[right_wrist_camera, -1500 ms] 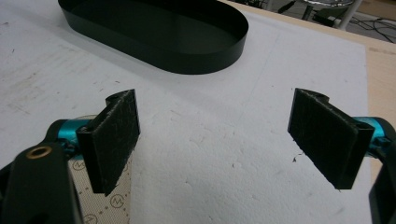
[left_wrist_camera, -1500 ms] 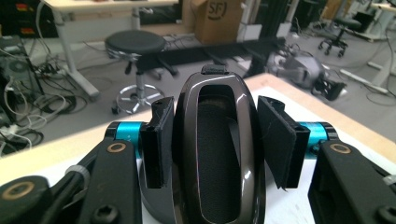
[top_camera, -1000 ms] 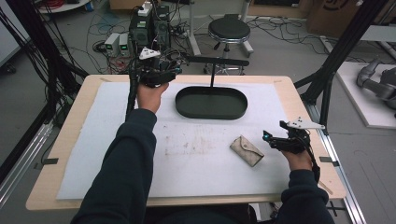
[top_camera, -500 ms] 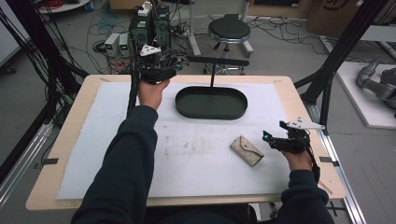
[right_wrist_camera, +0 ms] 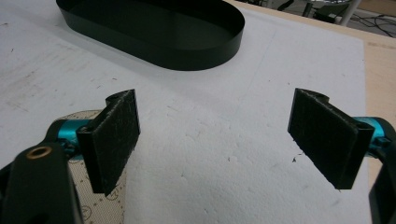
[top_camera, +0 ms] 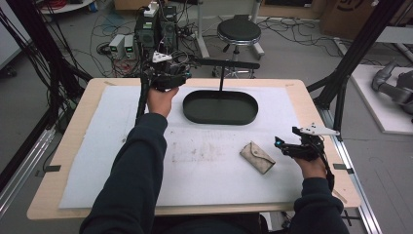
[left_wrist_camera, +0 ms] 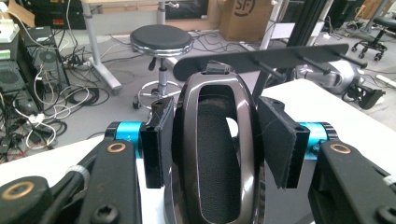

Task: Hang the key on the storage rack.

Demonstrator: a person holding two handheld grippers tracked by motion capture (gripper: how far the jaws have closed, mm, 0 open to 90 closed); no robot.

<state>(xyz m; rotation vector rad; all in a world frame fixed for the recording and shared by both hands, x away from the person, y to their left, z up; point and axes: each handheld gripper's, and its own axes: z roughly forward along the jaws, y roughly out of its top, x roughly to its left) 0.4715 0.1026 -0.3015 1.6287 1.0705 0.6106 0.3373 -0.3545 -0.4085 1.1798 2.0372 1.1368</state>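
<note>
Resting low near the table's right edge, the right gripper [top_camera: 292,146] has its jaws wide and bare, a beige pouch [top_camera: 257,157] just beside it on the white mat [top_camera: 97,161]. Farther off, the left gripper [left_wrist_camera: 219,144] clamps a glossy dark headphone earcup [left_wrist_camera: 215,154] by the rack bar [left_wrist_camera: 261,56], above the black oval tray [top_camera: 220,107].
</note>
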